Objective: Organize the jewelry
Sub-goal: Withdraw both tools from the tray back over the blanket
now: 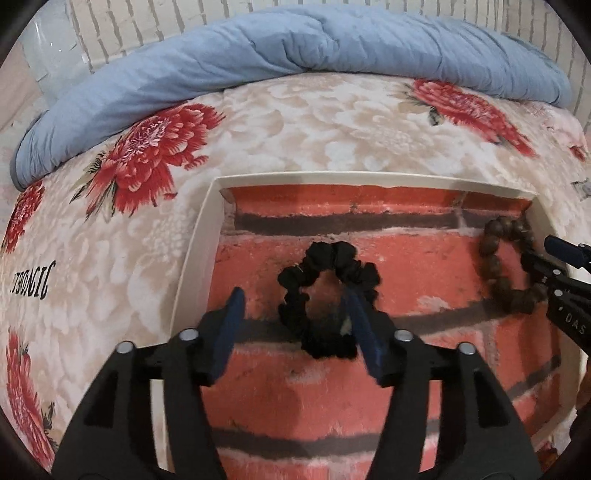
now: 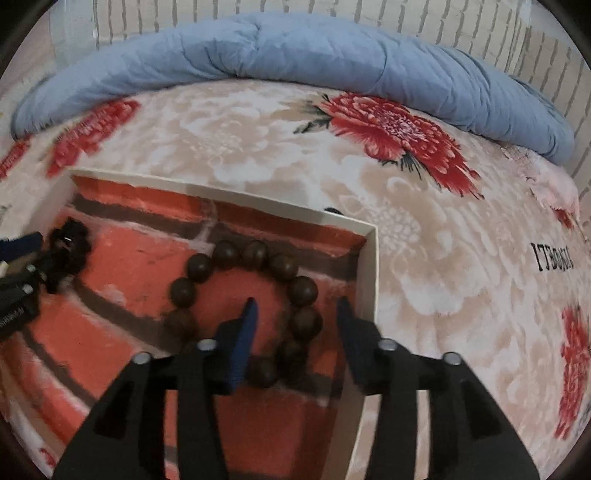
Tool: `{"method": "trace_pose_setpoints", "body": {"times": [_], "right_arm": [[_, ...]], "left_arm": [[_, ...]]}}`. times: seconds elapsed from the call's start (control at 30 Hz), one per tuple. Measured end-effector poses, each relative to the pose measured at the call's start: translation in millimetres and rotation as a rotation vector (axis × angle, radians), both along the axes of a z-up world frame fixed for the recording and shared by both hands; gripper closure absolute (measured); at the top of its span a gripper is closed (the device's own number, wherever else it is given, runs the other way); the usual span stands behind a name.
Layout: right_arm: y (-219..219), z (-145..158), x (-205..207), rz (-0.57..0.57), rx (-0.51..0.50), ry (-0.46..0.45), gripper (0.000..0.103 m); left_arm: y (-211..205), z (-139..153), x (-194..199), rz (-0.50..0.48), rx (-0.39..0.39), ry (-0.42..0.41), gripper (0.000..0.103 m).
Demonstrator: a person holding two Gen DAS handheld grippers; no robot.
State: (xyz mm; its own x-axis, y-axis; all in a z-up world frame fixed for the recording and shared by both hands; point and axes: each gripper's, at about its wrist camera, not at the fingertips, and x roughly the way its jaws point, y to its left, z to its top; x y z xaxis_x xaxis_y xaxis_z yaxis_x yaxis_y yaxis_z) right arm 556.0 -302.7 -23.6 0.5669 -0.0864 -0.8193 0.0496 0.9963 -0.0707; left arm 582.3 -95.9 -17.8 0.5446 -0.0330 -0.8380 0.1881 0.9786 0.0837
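A shallow white box [image 1: 199,251] with a red brick-print floor lies on the bed. A black fabric scrunchie [image 1: 325,254] rests on that floor. My left gripper [image 1: 295,312] stands open over it, one blue pad outside the ring's left side and the other over its hole, neither pressing. At the box's right end lies a dark brown wooden bead bracelet [image 2: 229,254]. My right gripper [image 2: 297,308] is open astride the bracelet's right side, one pad inside the ring and one by the box wall [image 2: 369,277]. Each view shows the other gripper at its edge.
The box sits on a beige blanket [image 1: 295,122] with red flowers and black lettering [image 2: 552,260]. A rolled blue quilt [image 1: 295,48] lies along the far side against a pale brick wall [image 2: 295,11]. The box walls stand close on both outer sides.
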Motion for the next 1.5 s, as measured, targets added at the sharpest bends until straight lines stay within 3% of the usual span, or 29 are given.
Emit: {"method": "trace_pose_setpoints", "body": {"times": [0.03,0.17,0.2,0.43,0.67,0.97,1.2,1.5], "right_arm": [[0.6,7.6,-5.1,0.005,0.003,-0.019,0.047],[7.8,42.8,-43.7,0.022,-0.032,-0.131,0.02],[10.9,51.8,-57.4,0.02,-0.05,-0.164,0.015],[28.1,78.8,-128.7,0.016,-0.083,-0.256,0.009],[40.7,77.7,-184.2,-0.006,-0.077,-0.257,0.007],[44.8,48.0,-242.5,-0.076,0.019,-0.21,0.007],[60.6,13.7,-291.3,-0.078,0.051,-0.193,0.007],[83.7,7.4,-338.0,-0.079,0.032,-0.233,0.007]], "left_arm": [[2.0,7.7,-6.1,-0.002,-0.01,-0.011,0.034],[15.8,39.7,-35.9,0.005,-0.04,-0.074,0.008],[22.0,49.6,-47.5,0.006,-0.041,-0.095,0.007],[67.7,91.8,-118.1,0.006,-0.06,-0.145,0.005],[114.9,111.4,-194.0,0.016,-0.087,-0.182,0.005],[169.7,101.2,-260.6,0.066,-0.119,-0.191,0.005],[197.5,68.2,-313.1,0.115,-0.117,-0.202,0.005],[222.8,27.0,-349.8,0.156,-0.073,-0.184,0.005]]}}
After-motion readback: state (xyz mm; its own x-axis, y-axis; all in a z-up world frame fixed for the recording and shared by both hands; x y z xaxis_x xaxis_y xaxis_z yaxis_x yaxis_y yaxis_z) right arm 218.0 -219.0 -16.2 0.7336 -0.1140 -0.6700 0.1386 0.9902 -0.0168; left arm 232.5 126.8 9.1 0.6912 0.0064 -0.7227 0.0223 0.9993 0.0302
